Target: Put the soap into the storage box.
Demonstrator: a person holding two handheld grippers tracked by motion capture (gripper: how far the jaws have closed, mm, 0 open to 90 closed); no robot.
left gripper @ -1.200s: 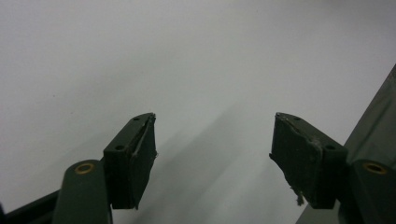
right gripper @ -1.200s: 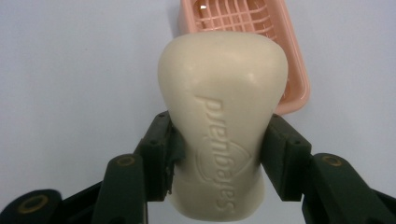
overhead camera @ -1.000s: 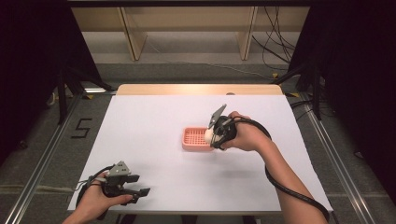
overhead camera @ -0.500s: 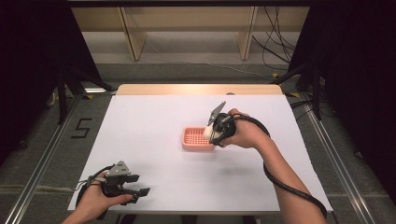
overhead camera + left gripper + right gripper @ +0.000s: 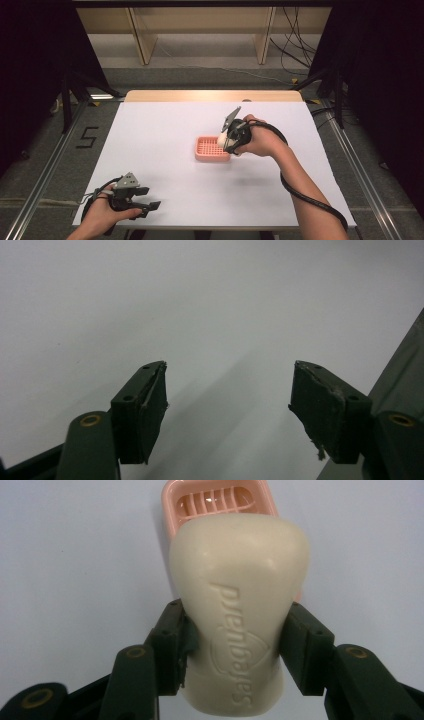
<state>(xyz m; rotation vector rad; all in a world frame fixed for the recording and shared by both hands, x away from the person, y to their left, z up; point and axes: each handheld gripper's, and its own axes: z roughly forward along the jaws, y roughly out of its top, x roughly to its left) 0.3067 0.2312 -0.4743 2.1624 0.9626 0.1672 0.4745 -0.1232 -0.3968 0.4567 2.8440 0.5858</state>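
A cream bar of soap (image 5: 239, 600) with raised lettering is clamped between the jaws of my right gripper (image 5: 234, 640). In the high view the right gripper (image 5: 226, 142) holds the soap (image 5: 221, 141) just above the right end of a pink slatted soap dish (image 5: 210, 149) at the table's middle. The dish (image 5: 215, 502) shows beyond the soap in the right gripper view. My left gripper (image 5: 148, 209) rests low at the table's front left corner, its jaws apart over bare white surface (image 5: 227, 390).
The white table top (image 5: 165, 125) has a wooden strip along its far edge. Cables trail from both grippers; the right one loops along the forearm. Dark floor and metal rails flank the table.
The right gripper with the soap has shifted slightly over the dish's right end. The left gripper has stayed put.
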